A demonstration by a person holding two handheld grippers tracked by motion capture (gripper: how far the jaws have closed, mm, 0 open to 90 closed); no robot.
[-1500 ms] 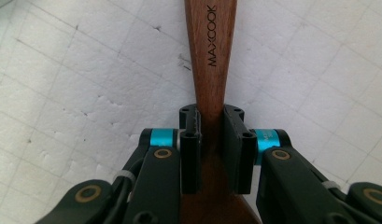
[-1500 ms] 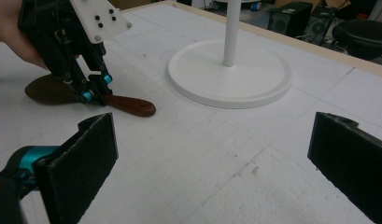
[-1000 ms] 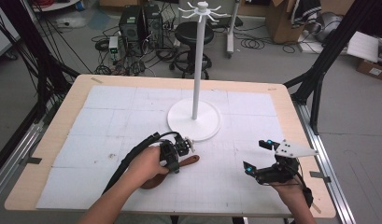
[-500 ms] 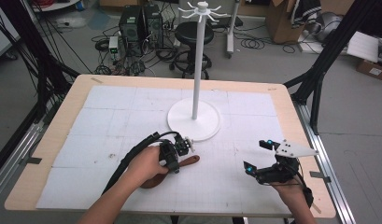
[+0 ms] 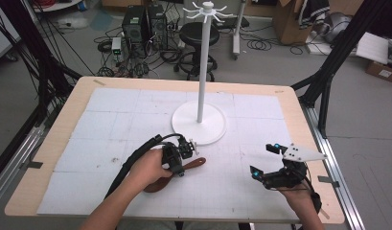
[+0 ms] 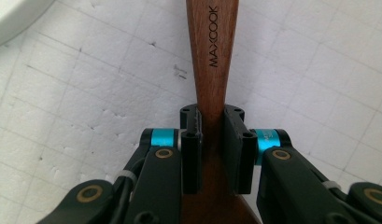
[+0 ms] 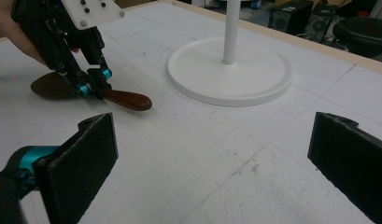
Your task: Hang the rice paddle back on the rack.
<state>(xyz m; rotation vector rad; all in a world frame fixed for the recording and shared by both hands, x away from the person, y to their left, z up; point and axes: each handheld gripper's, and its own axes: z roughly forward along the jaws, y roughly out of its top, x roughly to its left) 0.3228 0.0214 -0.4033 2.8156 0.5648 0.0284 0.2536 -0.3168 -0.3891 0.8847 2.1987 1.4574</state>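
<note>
**Grip holds, nothing moves: spoon pinned on the mat**

Nearest the person, the right gripper (image 5: 266, 162) hovers just above the white mat (image 5: 112, 120) at the front right, its jaws spread wide with nothing between them. It sits where it sat a second ago.

A little farther in and to the left, the left gripper (image 6: 212, 126) is pressed down over the wooden spoon (image 6: 212, 51), its two pads pinching the narrow handle from either side. The spoon lies flat on the mat, bowl toward the person under the left hand (image 5: 148, 167), handle tip pointing toward the stand. Compared with the earlier frames, neither the spoon nor the hand has shifted; the pinch is as tight as before.

That stillness suggests the grasp is settled and the lift has not yet begun.

Beyond, the white hanger stand (image 5: 199, 122) rises from its round base, hooks at the top, well apart from the spoon and probably its destination.
</note>
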